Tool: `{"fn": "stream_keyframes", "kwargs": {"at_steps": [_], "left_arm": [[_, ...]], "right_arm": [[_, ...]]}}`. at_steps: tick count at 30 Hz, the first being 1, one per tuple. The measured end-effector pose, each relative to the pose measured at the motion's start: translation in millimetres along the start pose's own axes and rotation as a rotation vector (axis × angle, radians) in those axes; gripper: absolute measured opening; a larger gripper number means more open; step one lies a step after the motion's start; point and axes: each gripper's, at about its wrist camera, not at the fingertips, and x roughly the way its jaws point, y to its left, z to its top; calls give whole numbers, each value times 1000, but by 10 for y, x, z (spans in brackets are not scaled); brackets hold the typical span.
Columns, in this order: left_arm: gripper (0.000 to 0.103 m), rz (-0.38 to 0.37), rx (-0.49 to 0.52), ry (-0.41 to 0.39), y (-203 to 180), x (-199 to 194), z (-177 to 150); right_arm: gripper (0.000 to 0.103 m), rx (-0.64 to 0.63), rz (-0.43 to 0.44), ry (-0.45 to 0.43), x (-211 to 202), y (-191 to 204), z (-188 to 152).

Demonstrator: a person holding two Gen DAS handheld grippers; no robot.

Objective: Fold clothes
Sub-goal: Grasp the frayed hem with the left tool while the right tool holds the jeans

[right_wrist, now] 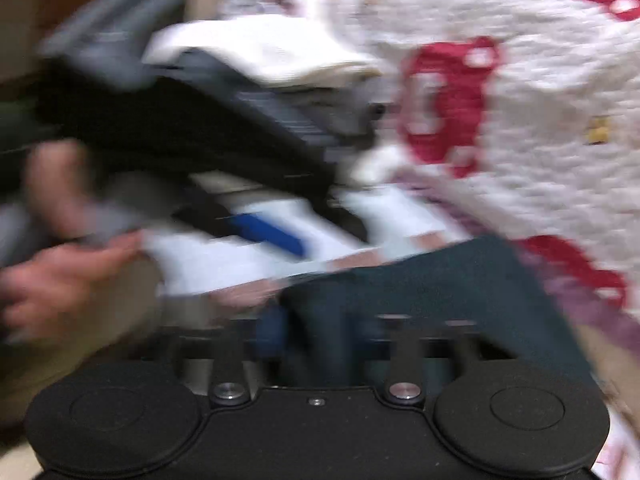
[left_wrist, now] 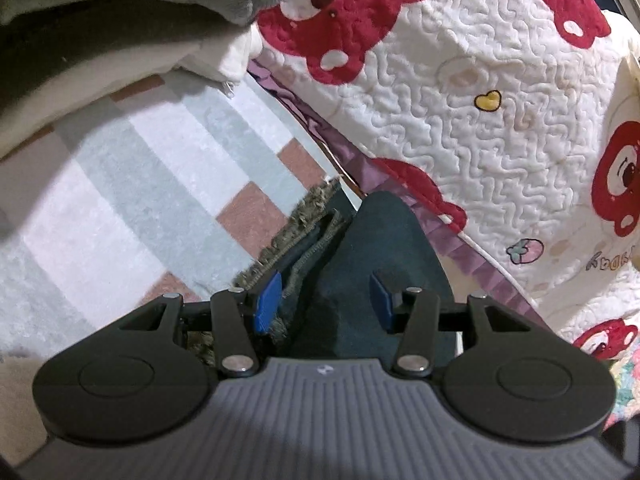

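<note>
The bear-print quilt (left_wrist: 480, 92) covers the bed and fills the right of both views; a checked rug (left_wrist: 132, 184) lies on the floor beside it. The dark teal garment (left_wrist: 360, 248) hangs off the bed edge, reaching between the fingers of both claws. Judging by the fuzzy olive lining (left_wrist: 296, 220) showing at its stitched edge, it is soft, limp and fairly thick, likely light but bulky; a hemmed edge or corner looks the surest place to take hold, since a mid-panel pinch would just bunch.

The left claw (left_wrist: 324, 300) stands spread, blue pads apart with cloth between them, not pinched. The right claw (right_wrist: 332, 328) is smeared by motion blur; I cannot tell whether it grips. The garment's full shape is cut off, and the heaped clothes (left_wrist: 120, 12) behind are too jumbled to sort out.
</note>
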Motion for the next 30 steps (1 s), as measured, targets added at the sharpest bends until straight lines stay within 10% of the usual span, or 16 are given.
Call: {"fn": "stream_keyframes", "kwargs": {"at_steps": [9,14,18,24,29,30], "left_arm": [[50,-52,44,53,-97,45,-36],[62,6,121,87,-163,211,-169],[62,58,215,71,-229,282,-262],[21,129,344,39,-338,348,-375],[18,218,451,15,-453,329,-438],[18,239,475,12,-474,331,-455]], "right_arm": [[61,504,-121,-169,-1036,-586,-569],[37,705,-135,-70,-1369,-950,-1161],[38,743,-94,-14,-1377,-821,-1422],[67,674,-99,37,-1088,-486,-1523],[65,676,-184,62,-865,-524,-1540],[49,679,-196,58,-855,-532,-1535]]}}
